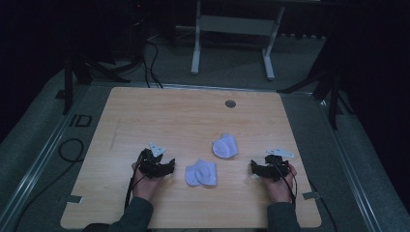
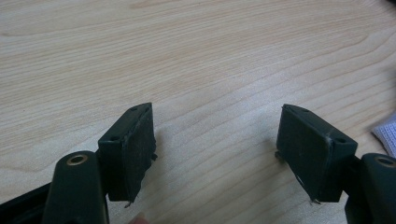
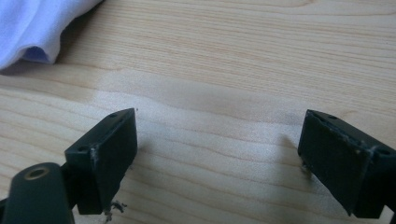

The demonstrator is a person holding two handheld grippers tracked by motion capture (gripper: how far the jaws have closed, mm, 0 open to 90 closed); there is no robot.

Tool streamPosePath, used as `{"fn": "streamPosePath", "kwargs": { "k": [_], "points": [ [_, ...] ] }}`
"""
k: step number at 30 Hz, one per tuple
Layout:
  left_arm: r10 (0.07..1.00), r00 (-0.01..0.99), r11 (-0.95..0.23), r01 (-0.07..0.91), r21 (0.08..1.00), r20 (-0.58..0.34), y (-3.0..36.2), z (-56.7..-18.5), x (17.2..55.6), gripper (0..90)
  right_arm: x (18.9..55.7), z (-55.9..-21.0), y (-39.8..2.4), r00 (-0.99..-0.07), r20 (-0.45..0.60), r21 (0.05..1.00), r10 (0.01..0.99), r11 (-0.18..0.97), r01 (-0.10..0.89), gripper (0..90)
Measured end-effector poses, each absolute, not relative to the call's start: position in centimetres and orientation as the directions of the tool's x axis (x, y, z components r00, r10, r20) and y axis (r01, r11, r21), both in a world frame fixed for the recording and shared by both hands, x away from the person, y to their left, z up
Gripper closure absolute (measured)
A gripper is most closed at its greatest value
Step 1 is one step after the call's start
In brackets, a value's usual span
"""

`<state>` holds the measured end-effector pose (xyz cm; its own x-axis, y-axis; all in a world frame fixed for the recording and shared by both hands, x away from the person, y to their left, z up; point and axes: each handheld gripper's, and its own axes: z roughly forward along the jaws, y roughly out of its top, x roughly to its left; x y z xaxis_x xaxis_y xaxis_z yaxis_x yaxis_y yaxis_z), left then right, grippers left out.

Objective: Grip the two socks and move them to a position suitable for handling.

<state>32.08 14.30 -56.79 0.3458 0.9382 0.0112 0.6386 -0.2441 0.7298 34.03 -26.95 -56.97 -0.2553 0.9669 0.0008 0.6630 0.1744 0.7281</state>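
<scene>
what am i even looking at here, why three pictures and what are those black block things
A person sits at a wooden table, holding a hand-operated two-jaw gripper in each hand. The high view looks down from above: left gripper on the left, right gripper on the right. Between them lie two small white cloth bundles, one nearer and one farther. The other two pictures come from cameras riding on each gripper, looking along its jaws. The black blocks are those jaws. In both the left gripper view and the right gripper view the jaws stand wide apart over bare wood, holding nothing.
</scene>
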Motion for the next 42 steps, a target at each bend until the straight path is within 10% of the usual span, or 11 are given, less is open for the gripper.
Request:
{"fn": "streamPosePath", "kwargs": {
  "k": [17, 42],
  "points": [
    [0.938, 0.347, -0.245, 0.639, 0.730, 0.011, 14.2, -56.8, 32.1, 28.1, 33.6, -56.6, -26.8, -0.282, -0.001, 0.713, 0.959, 0.199, 0.673, 19.8],
    [0.933, 0.360, -0.253, 0.636, 0.729, 0.011, 14.0, -56.8, 32.0, 28.1, 32.4, -55.2, -25.6, -0.391, 0.016, 0.684, 0.920, 0.275, 0.675, 60.7]
  ]
}}
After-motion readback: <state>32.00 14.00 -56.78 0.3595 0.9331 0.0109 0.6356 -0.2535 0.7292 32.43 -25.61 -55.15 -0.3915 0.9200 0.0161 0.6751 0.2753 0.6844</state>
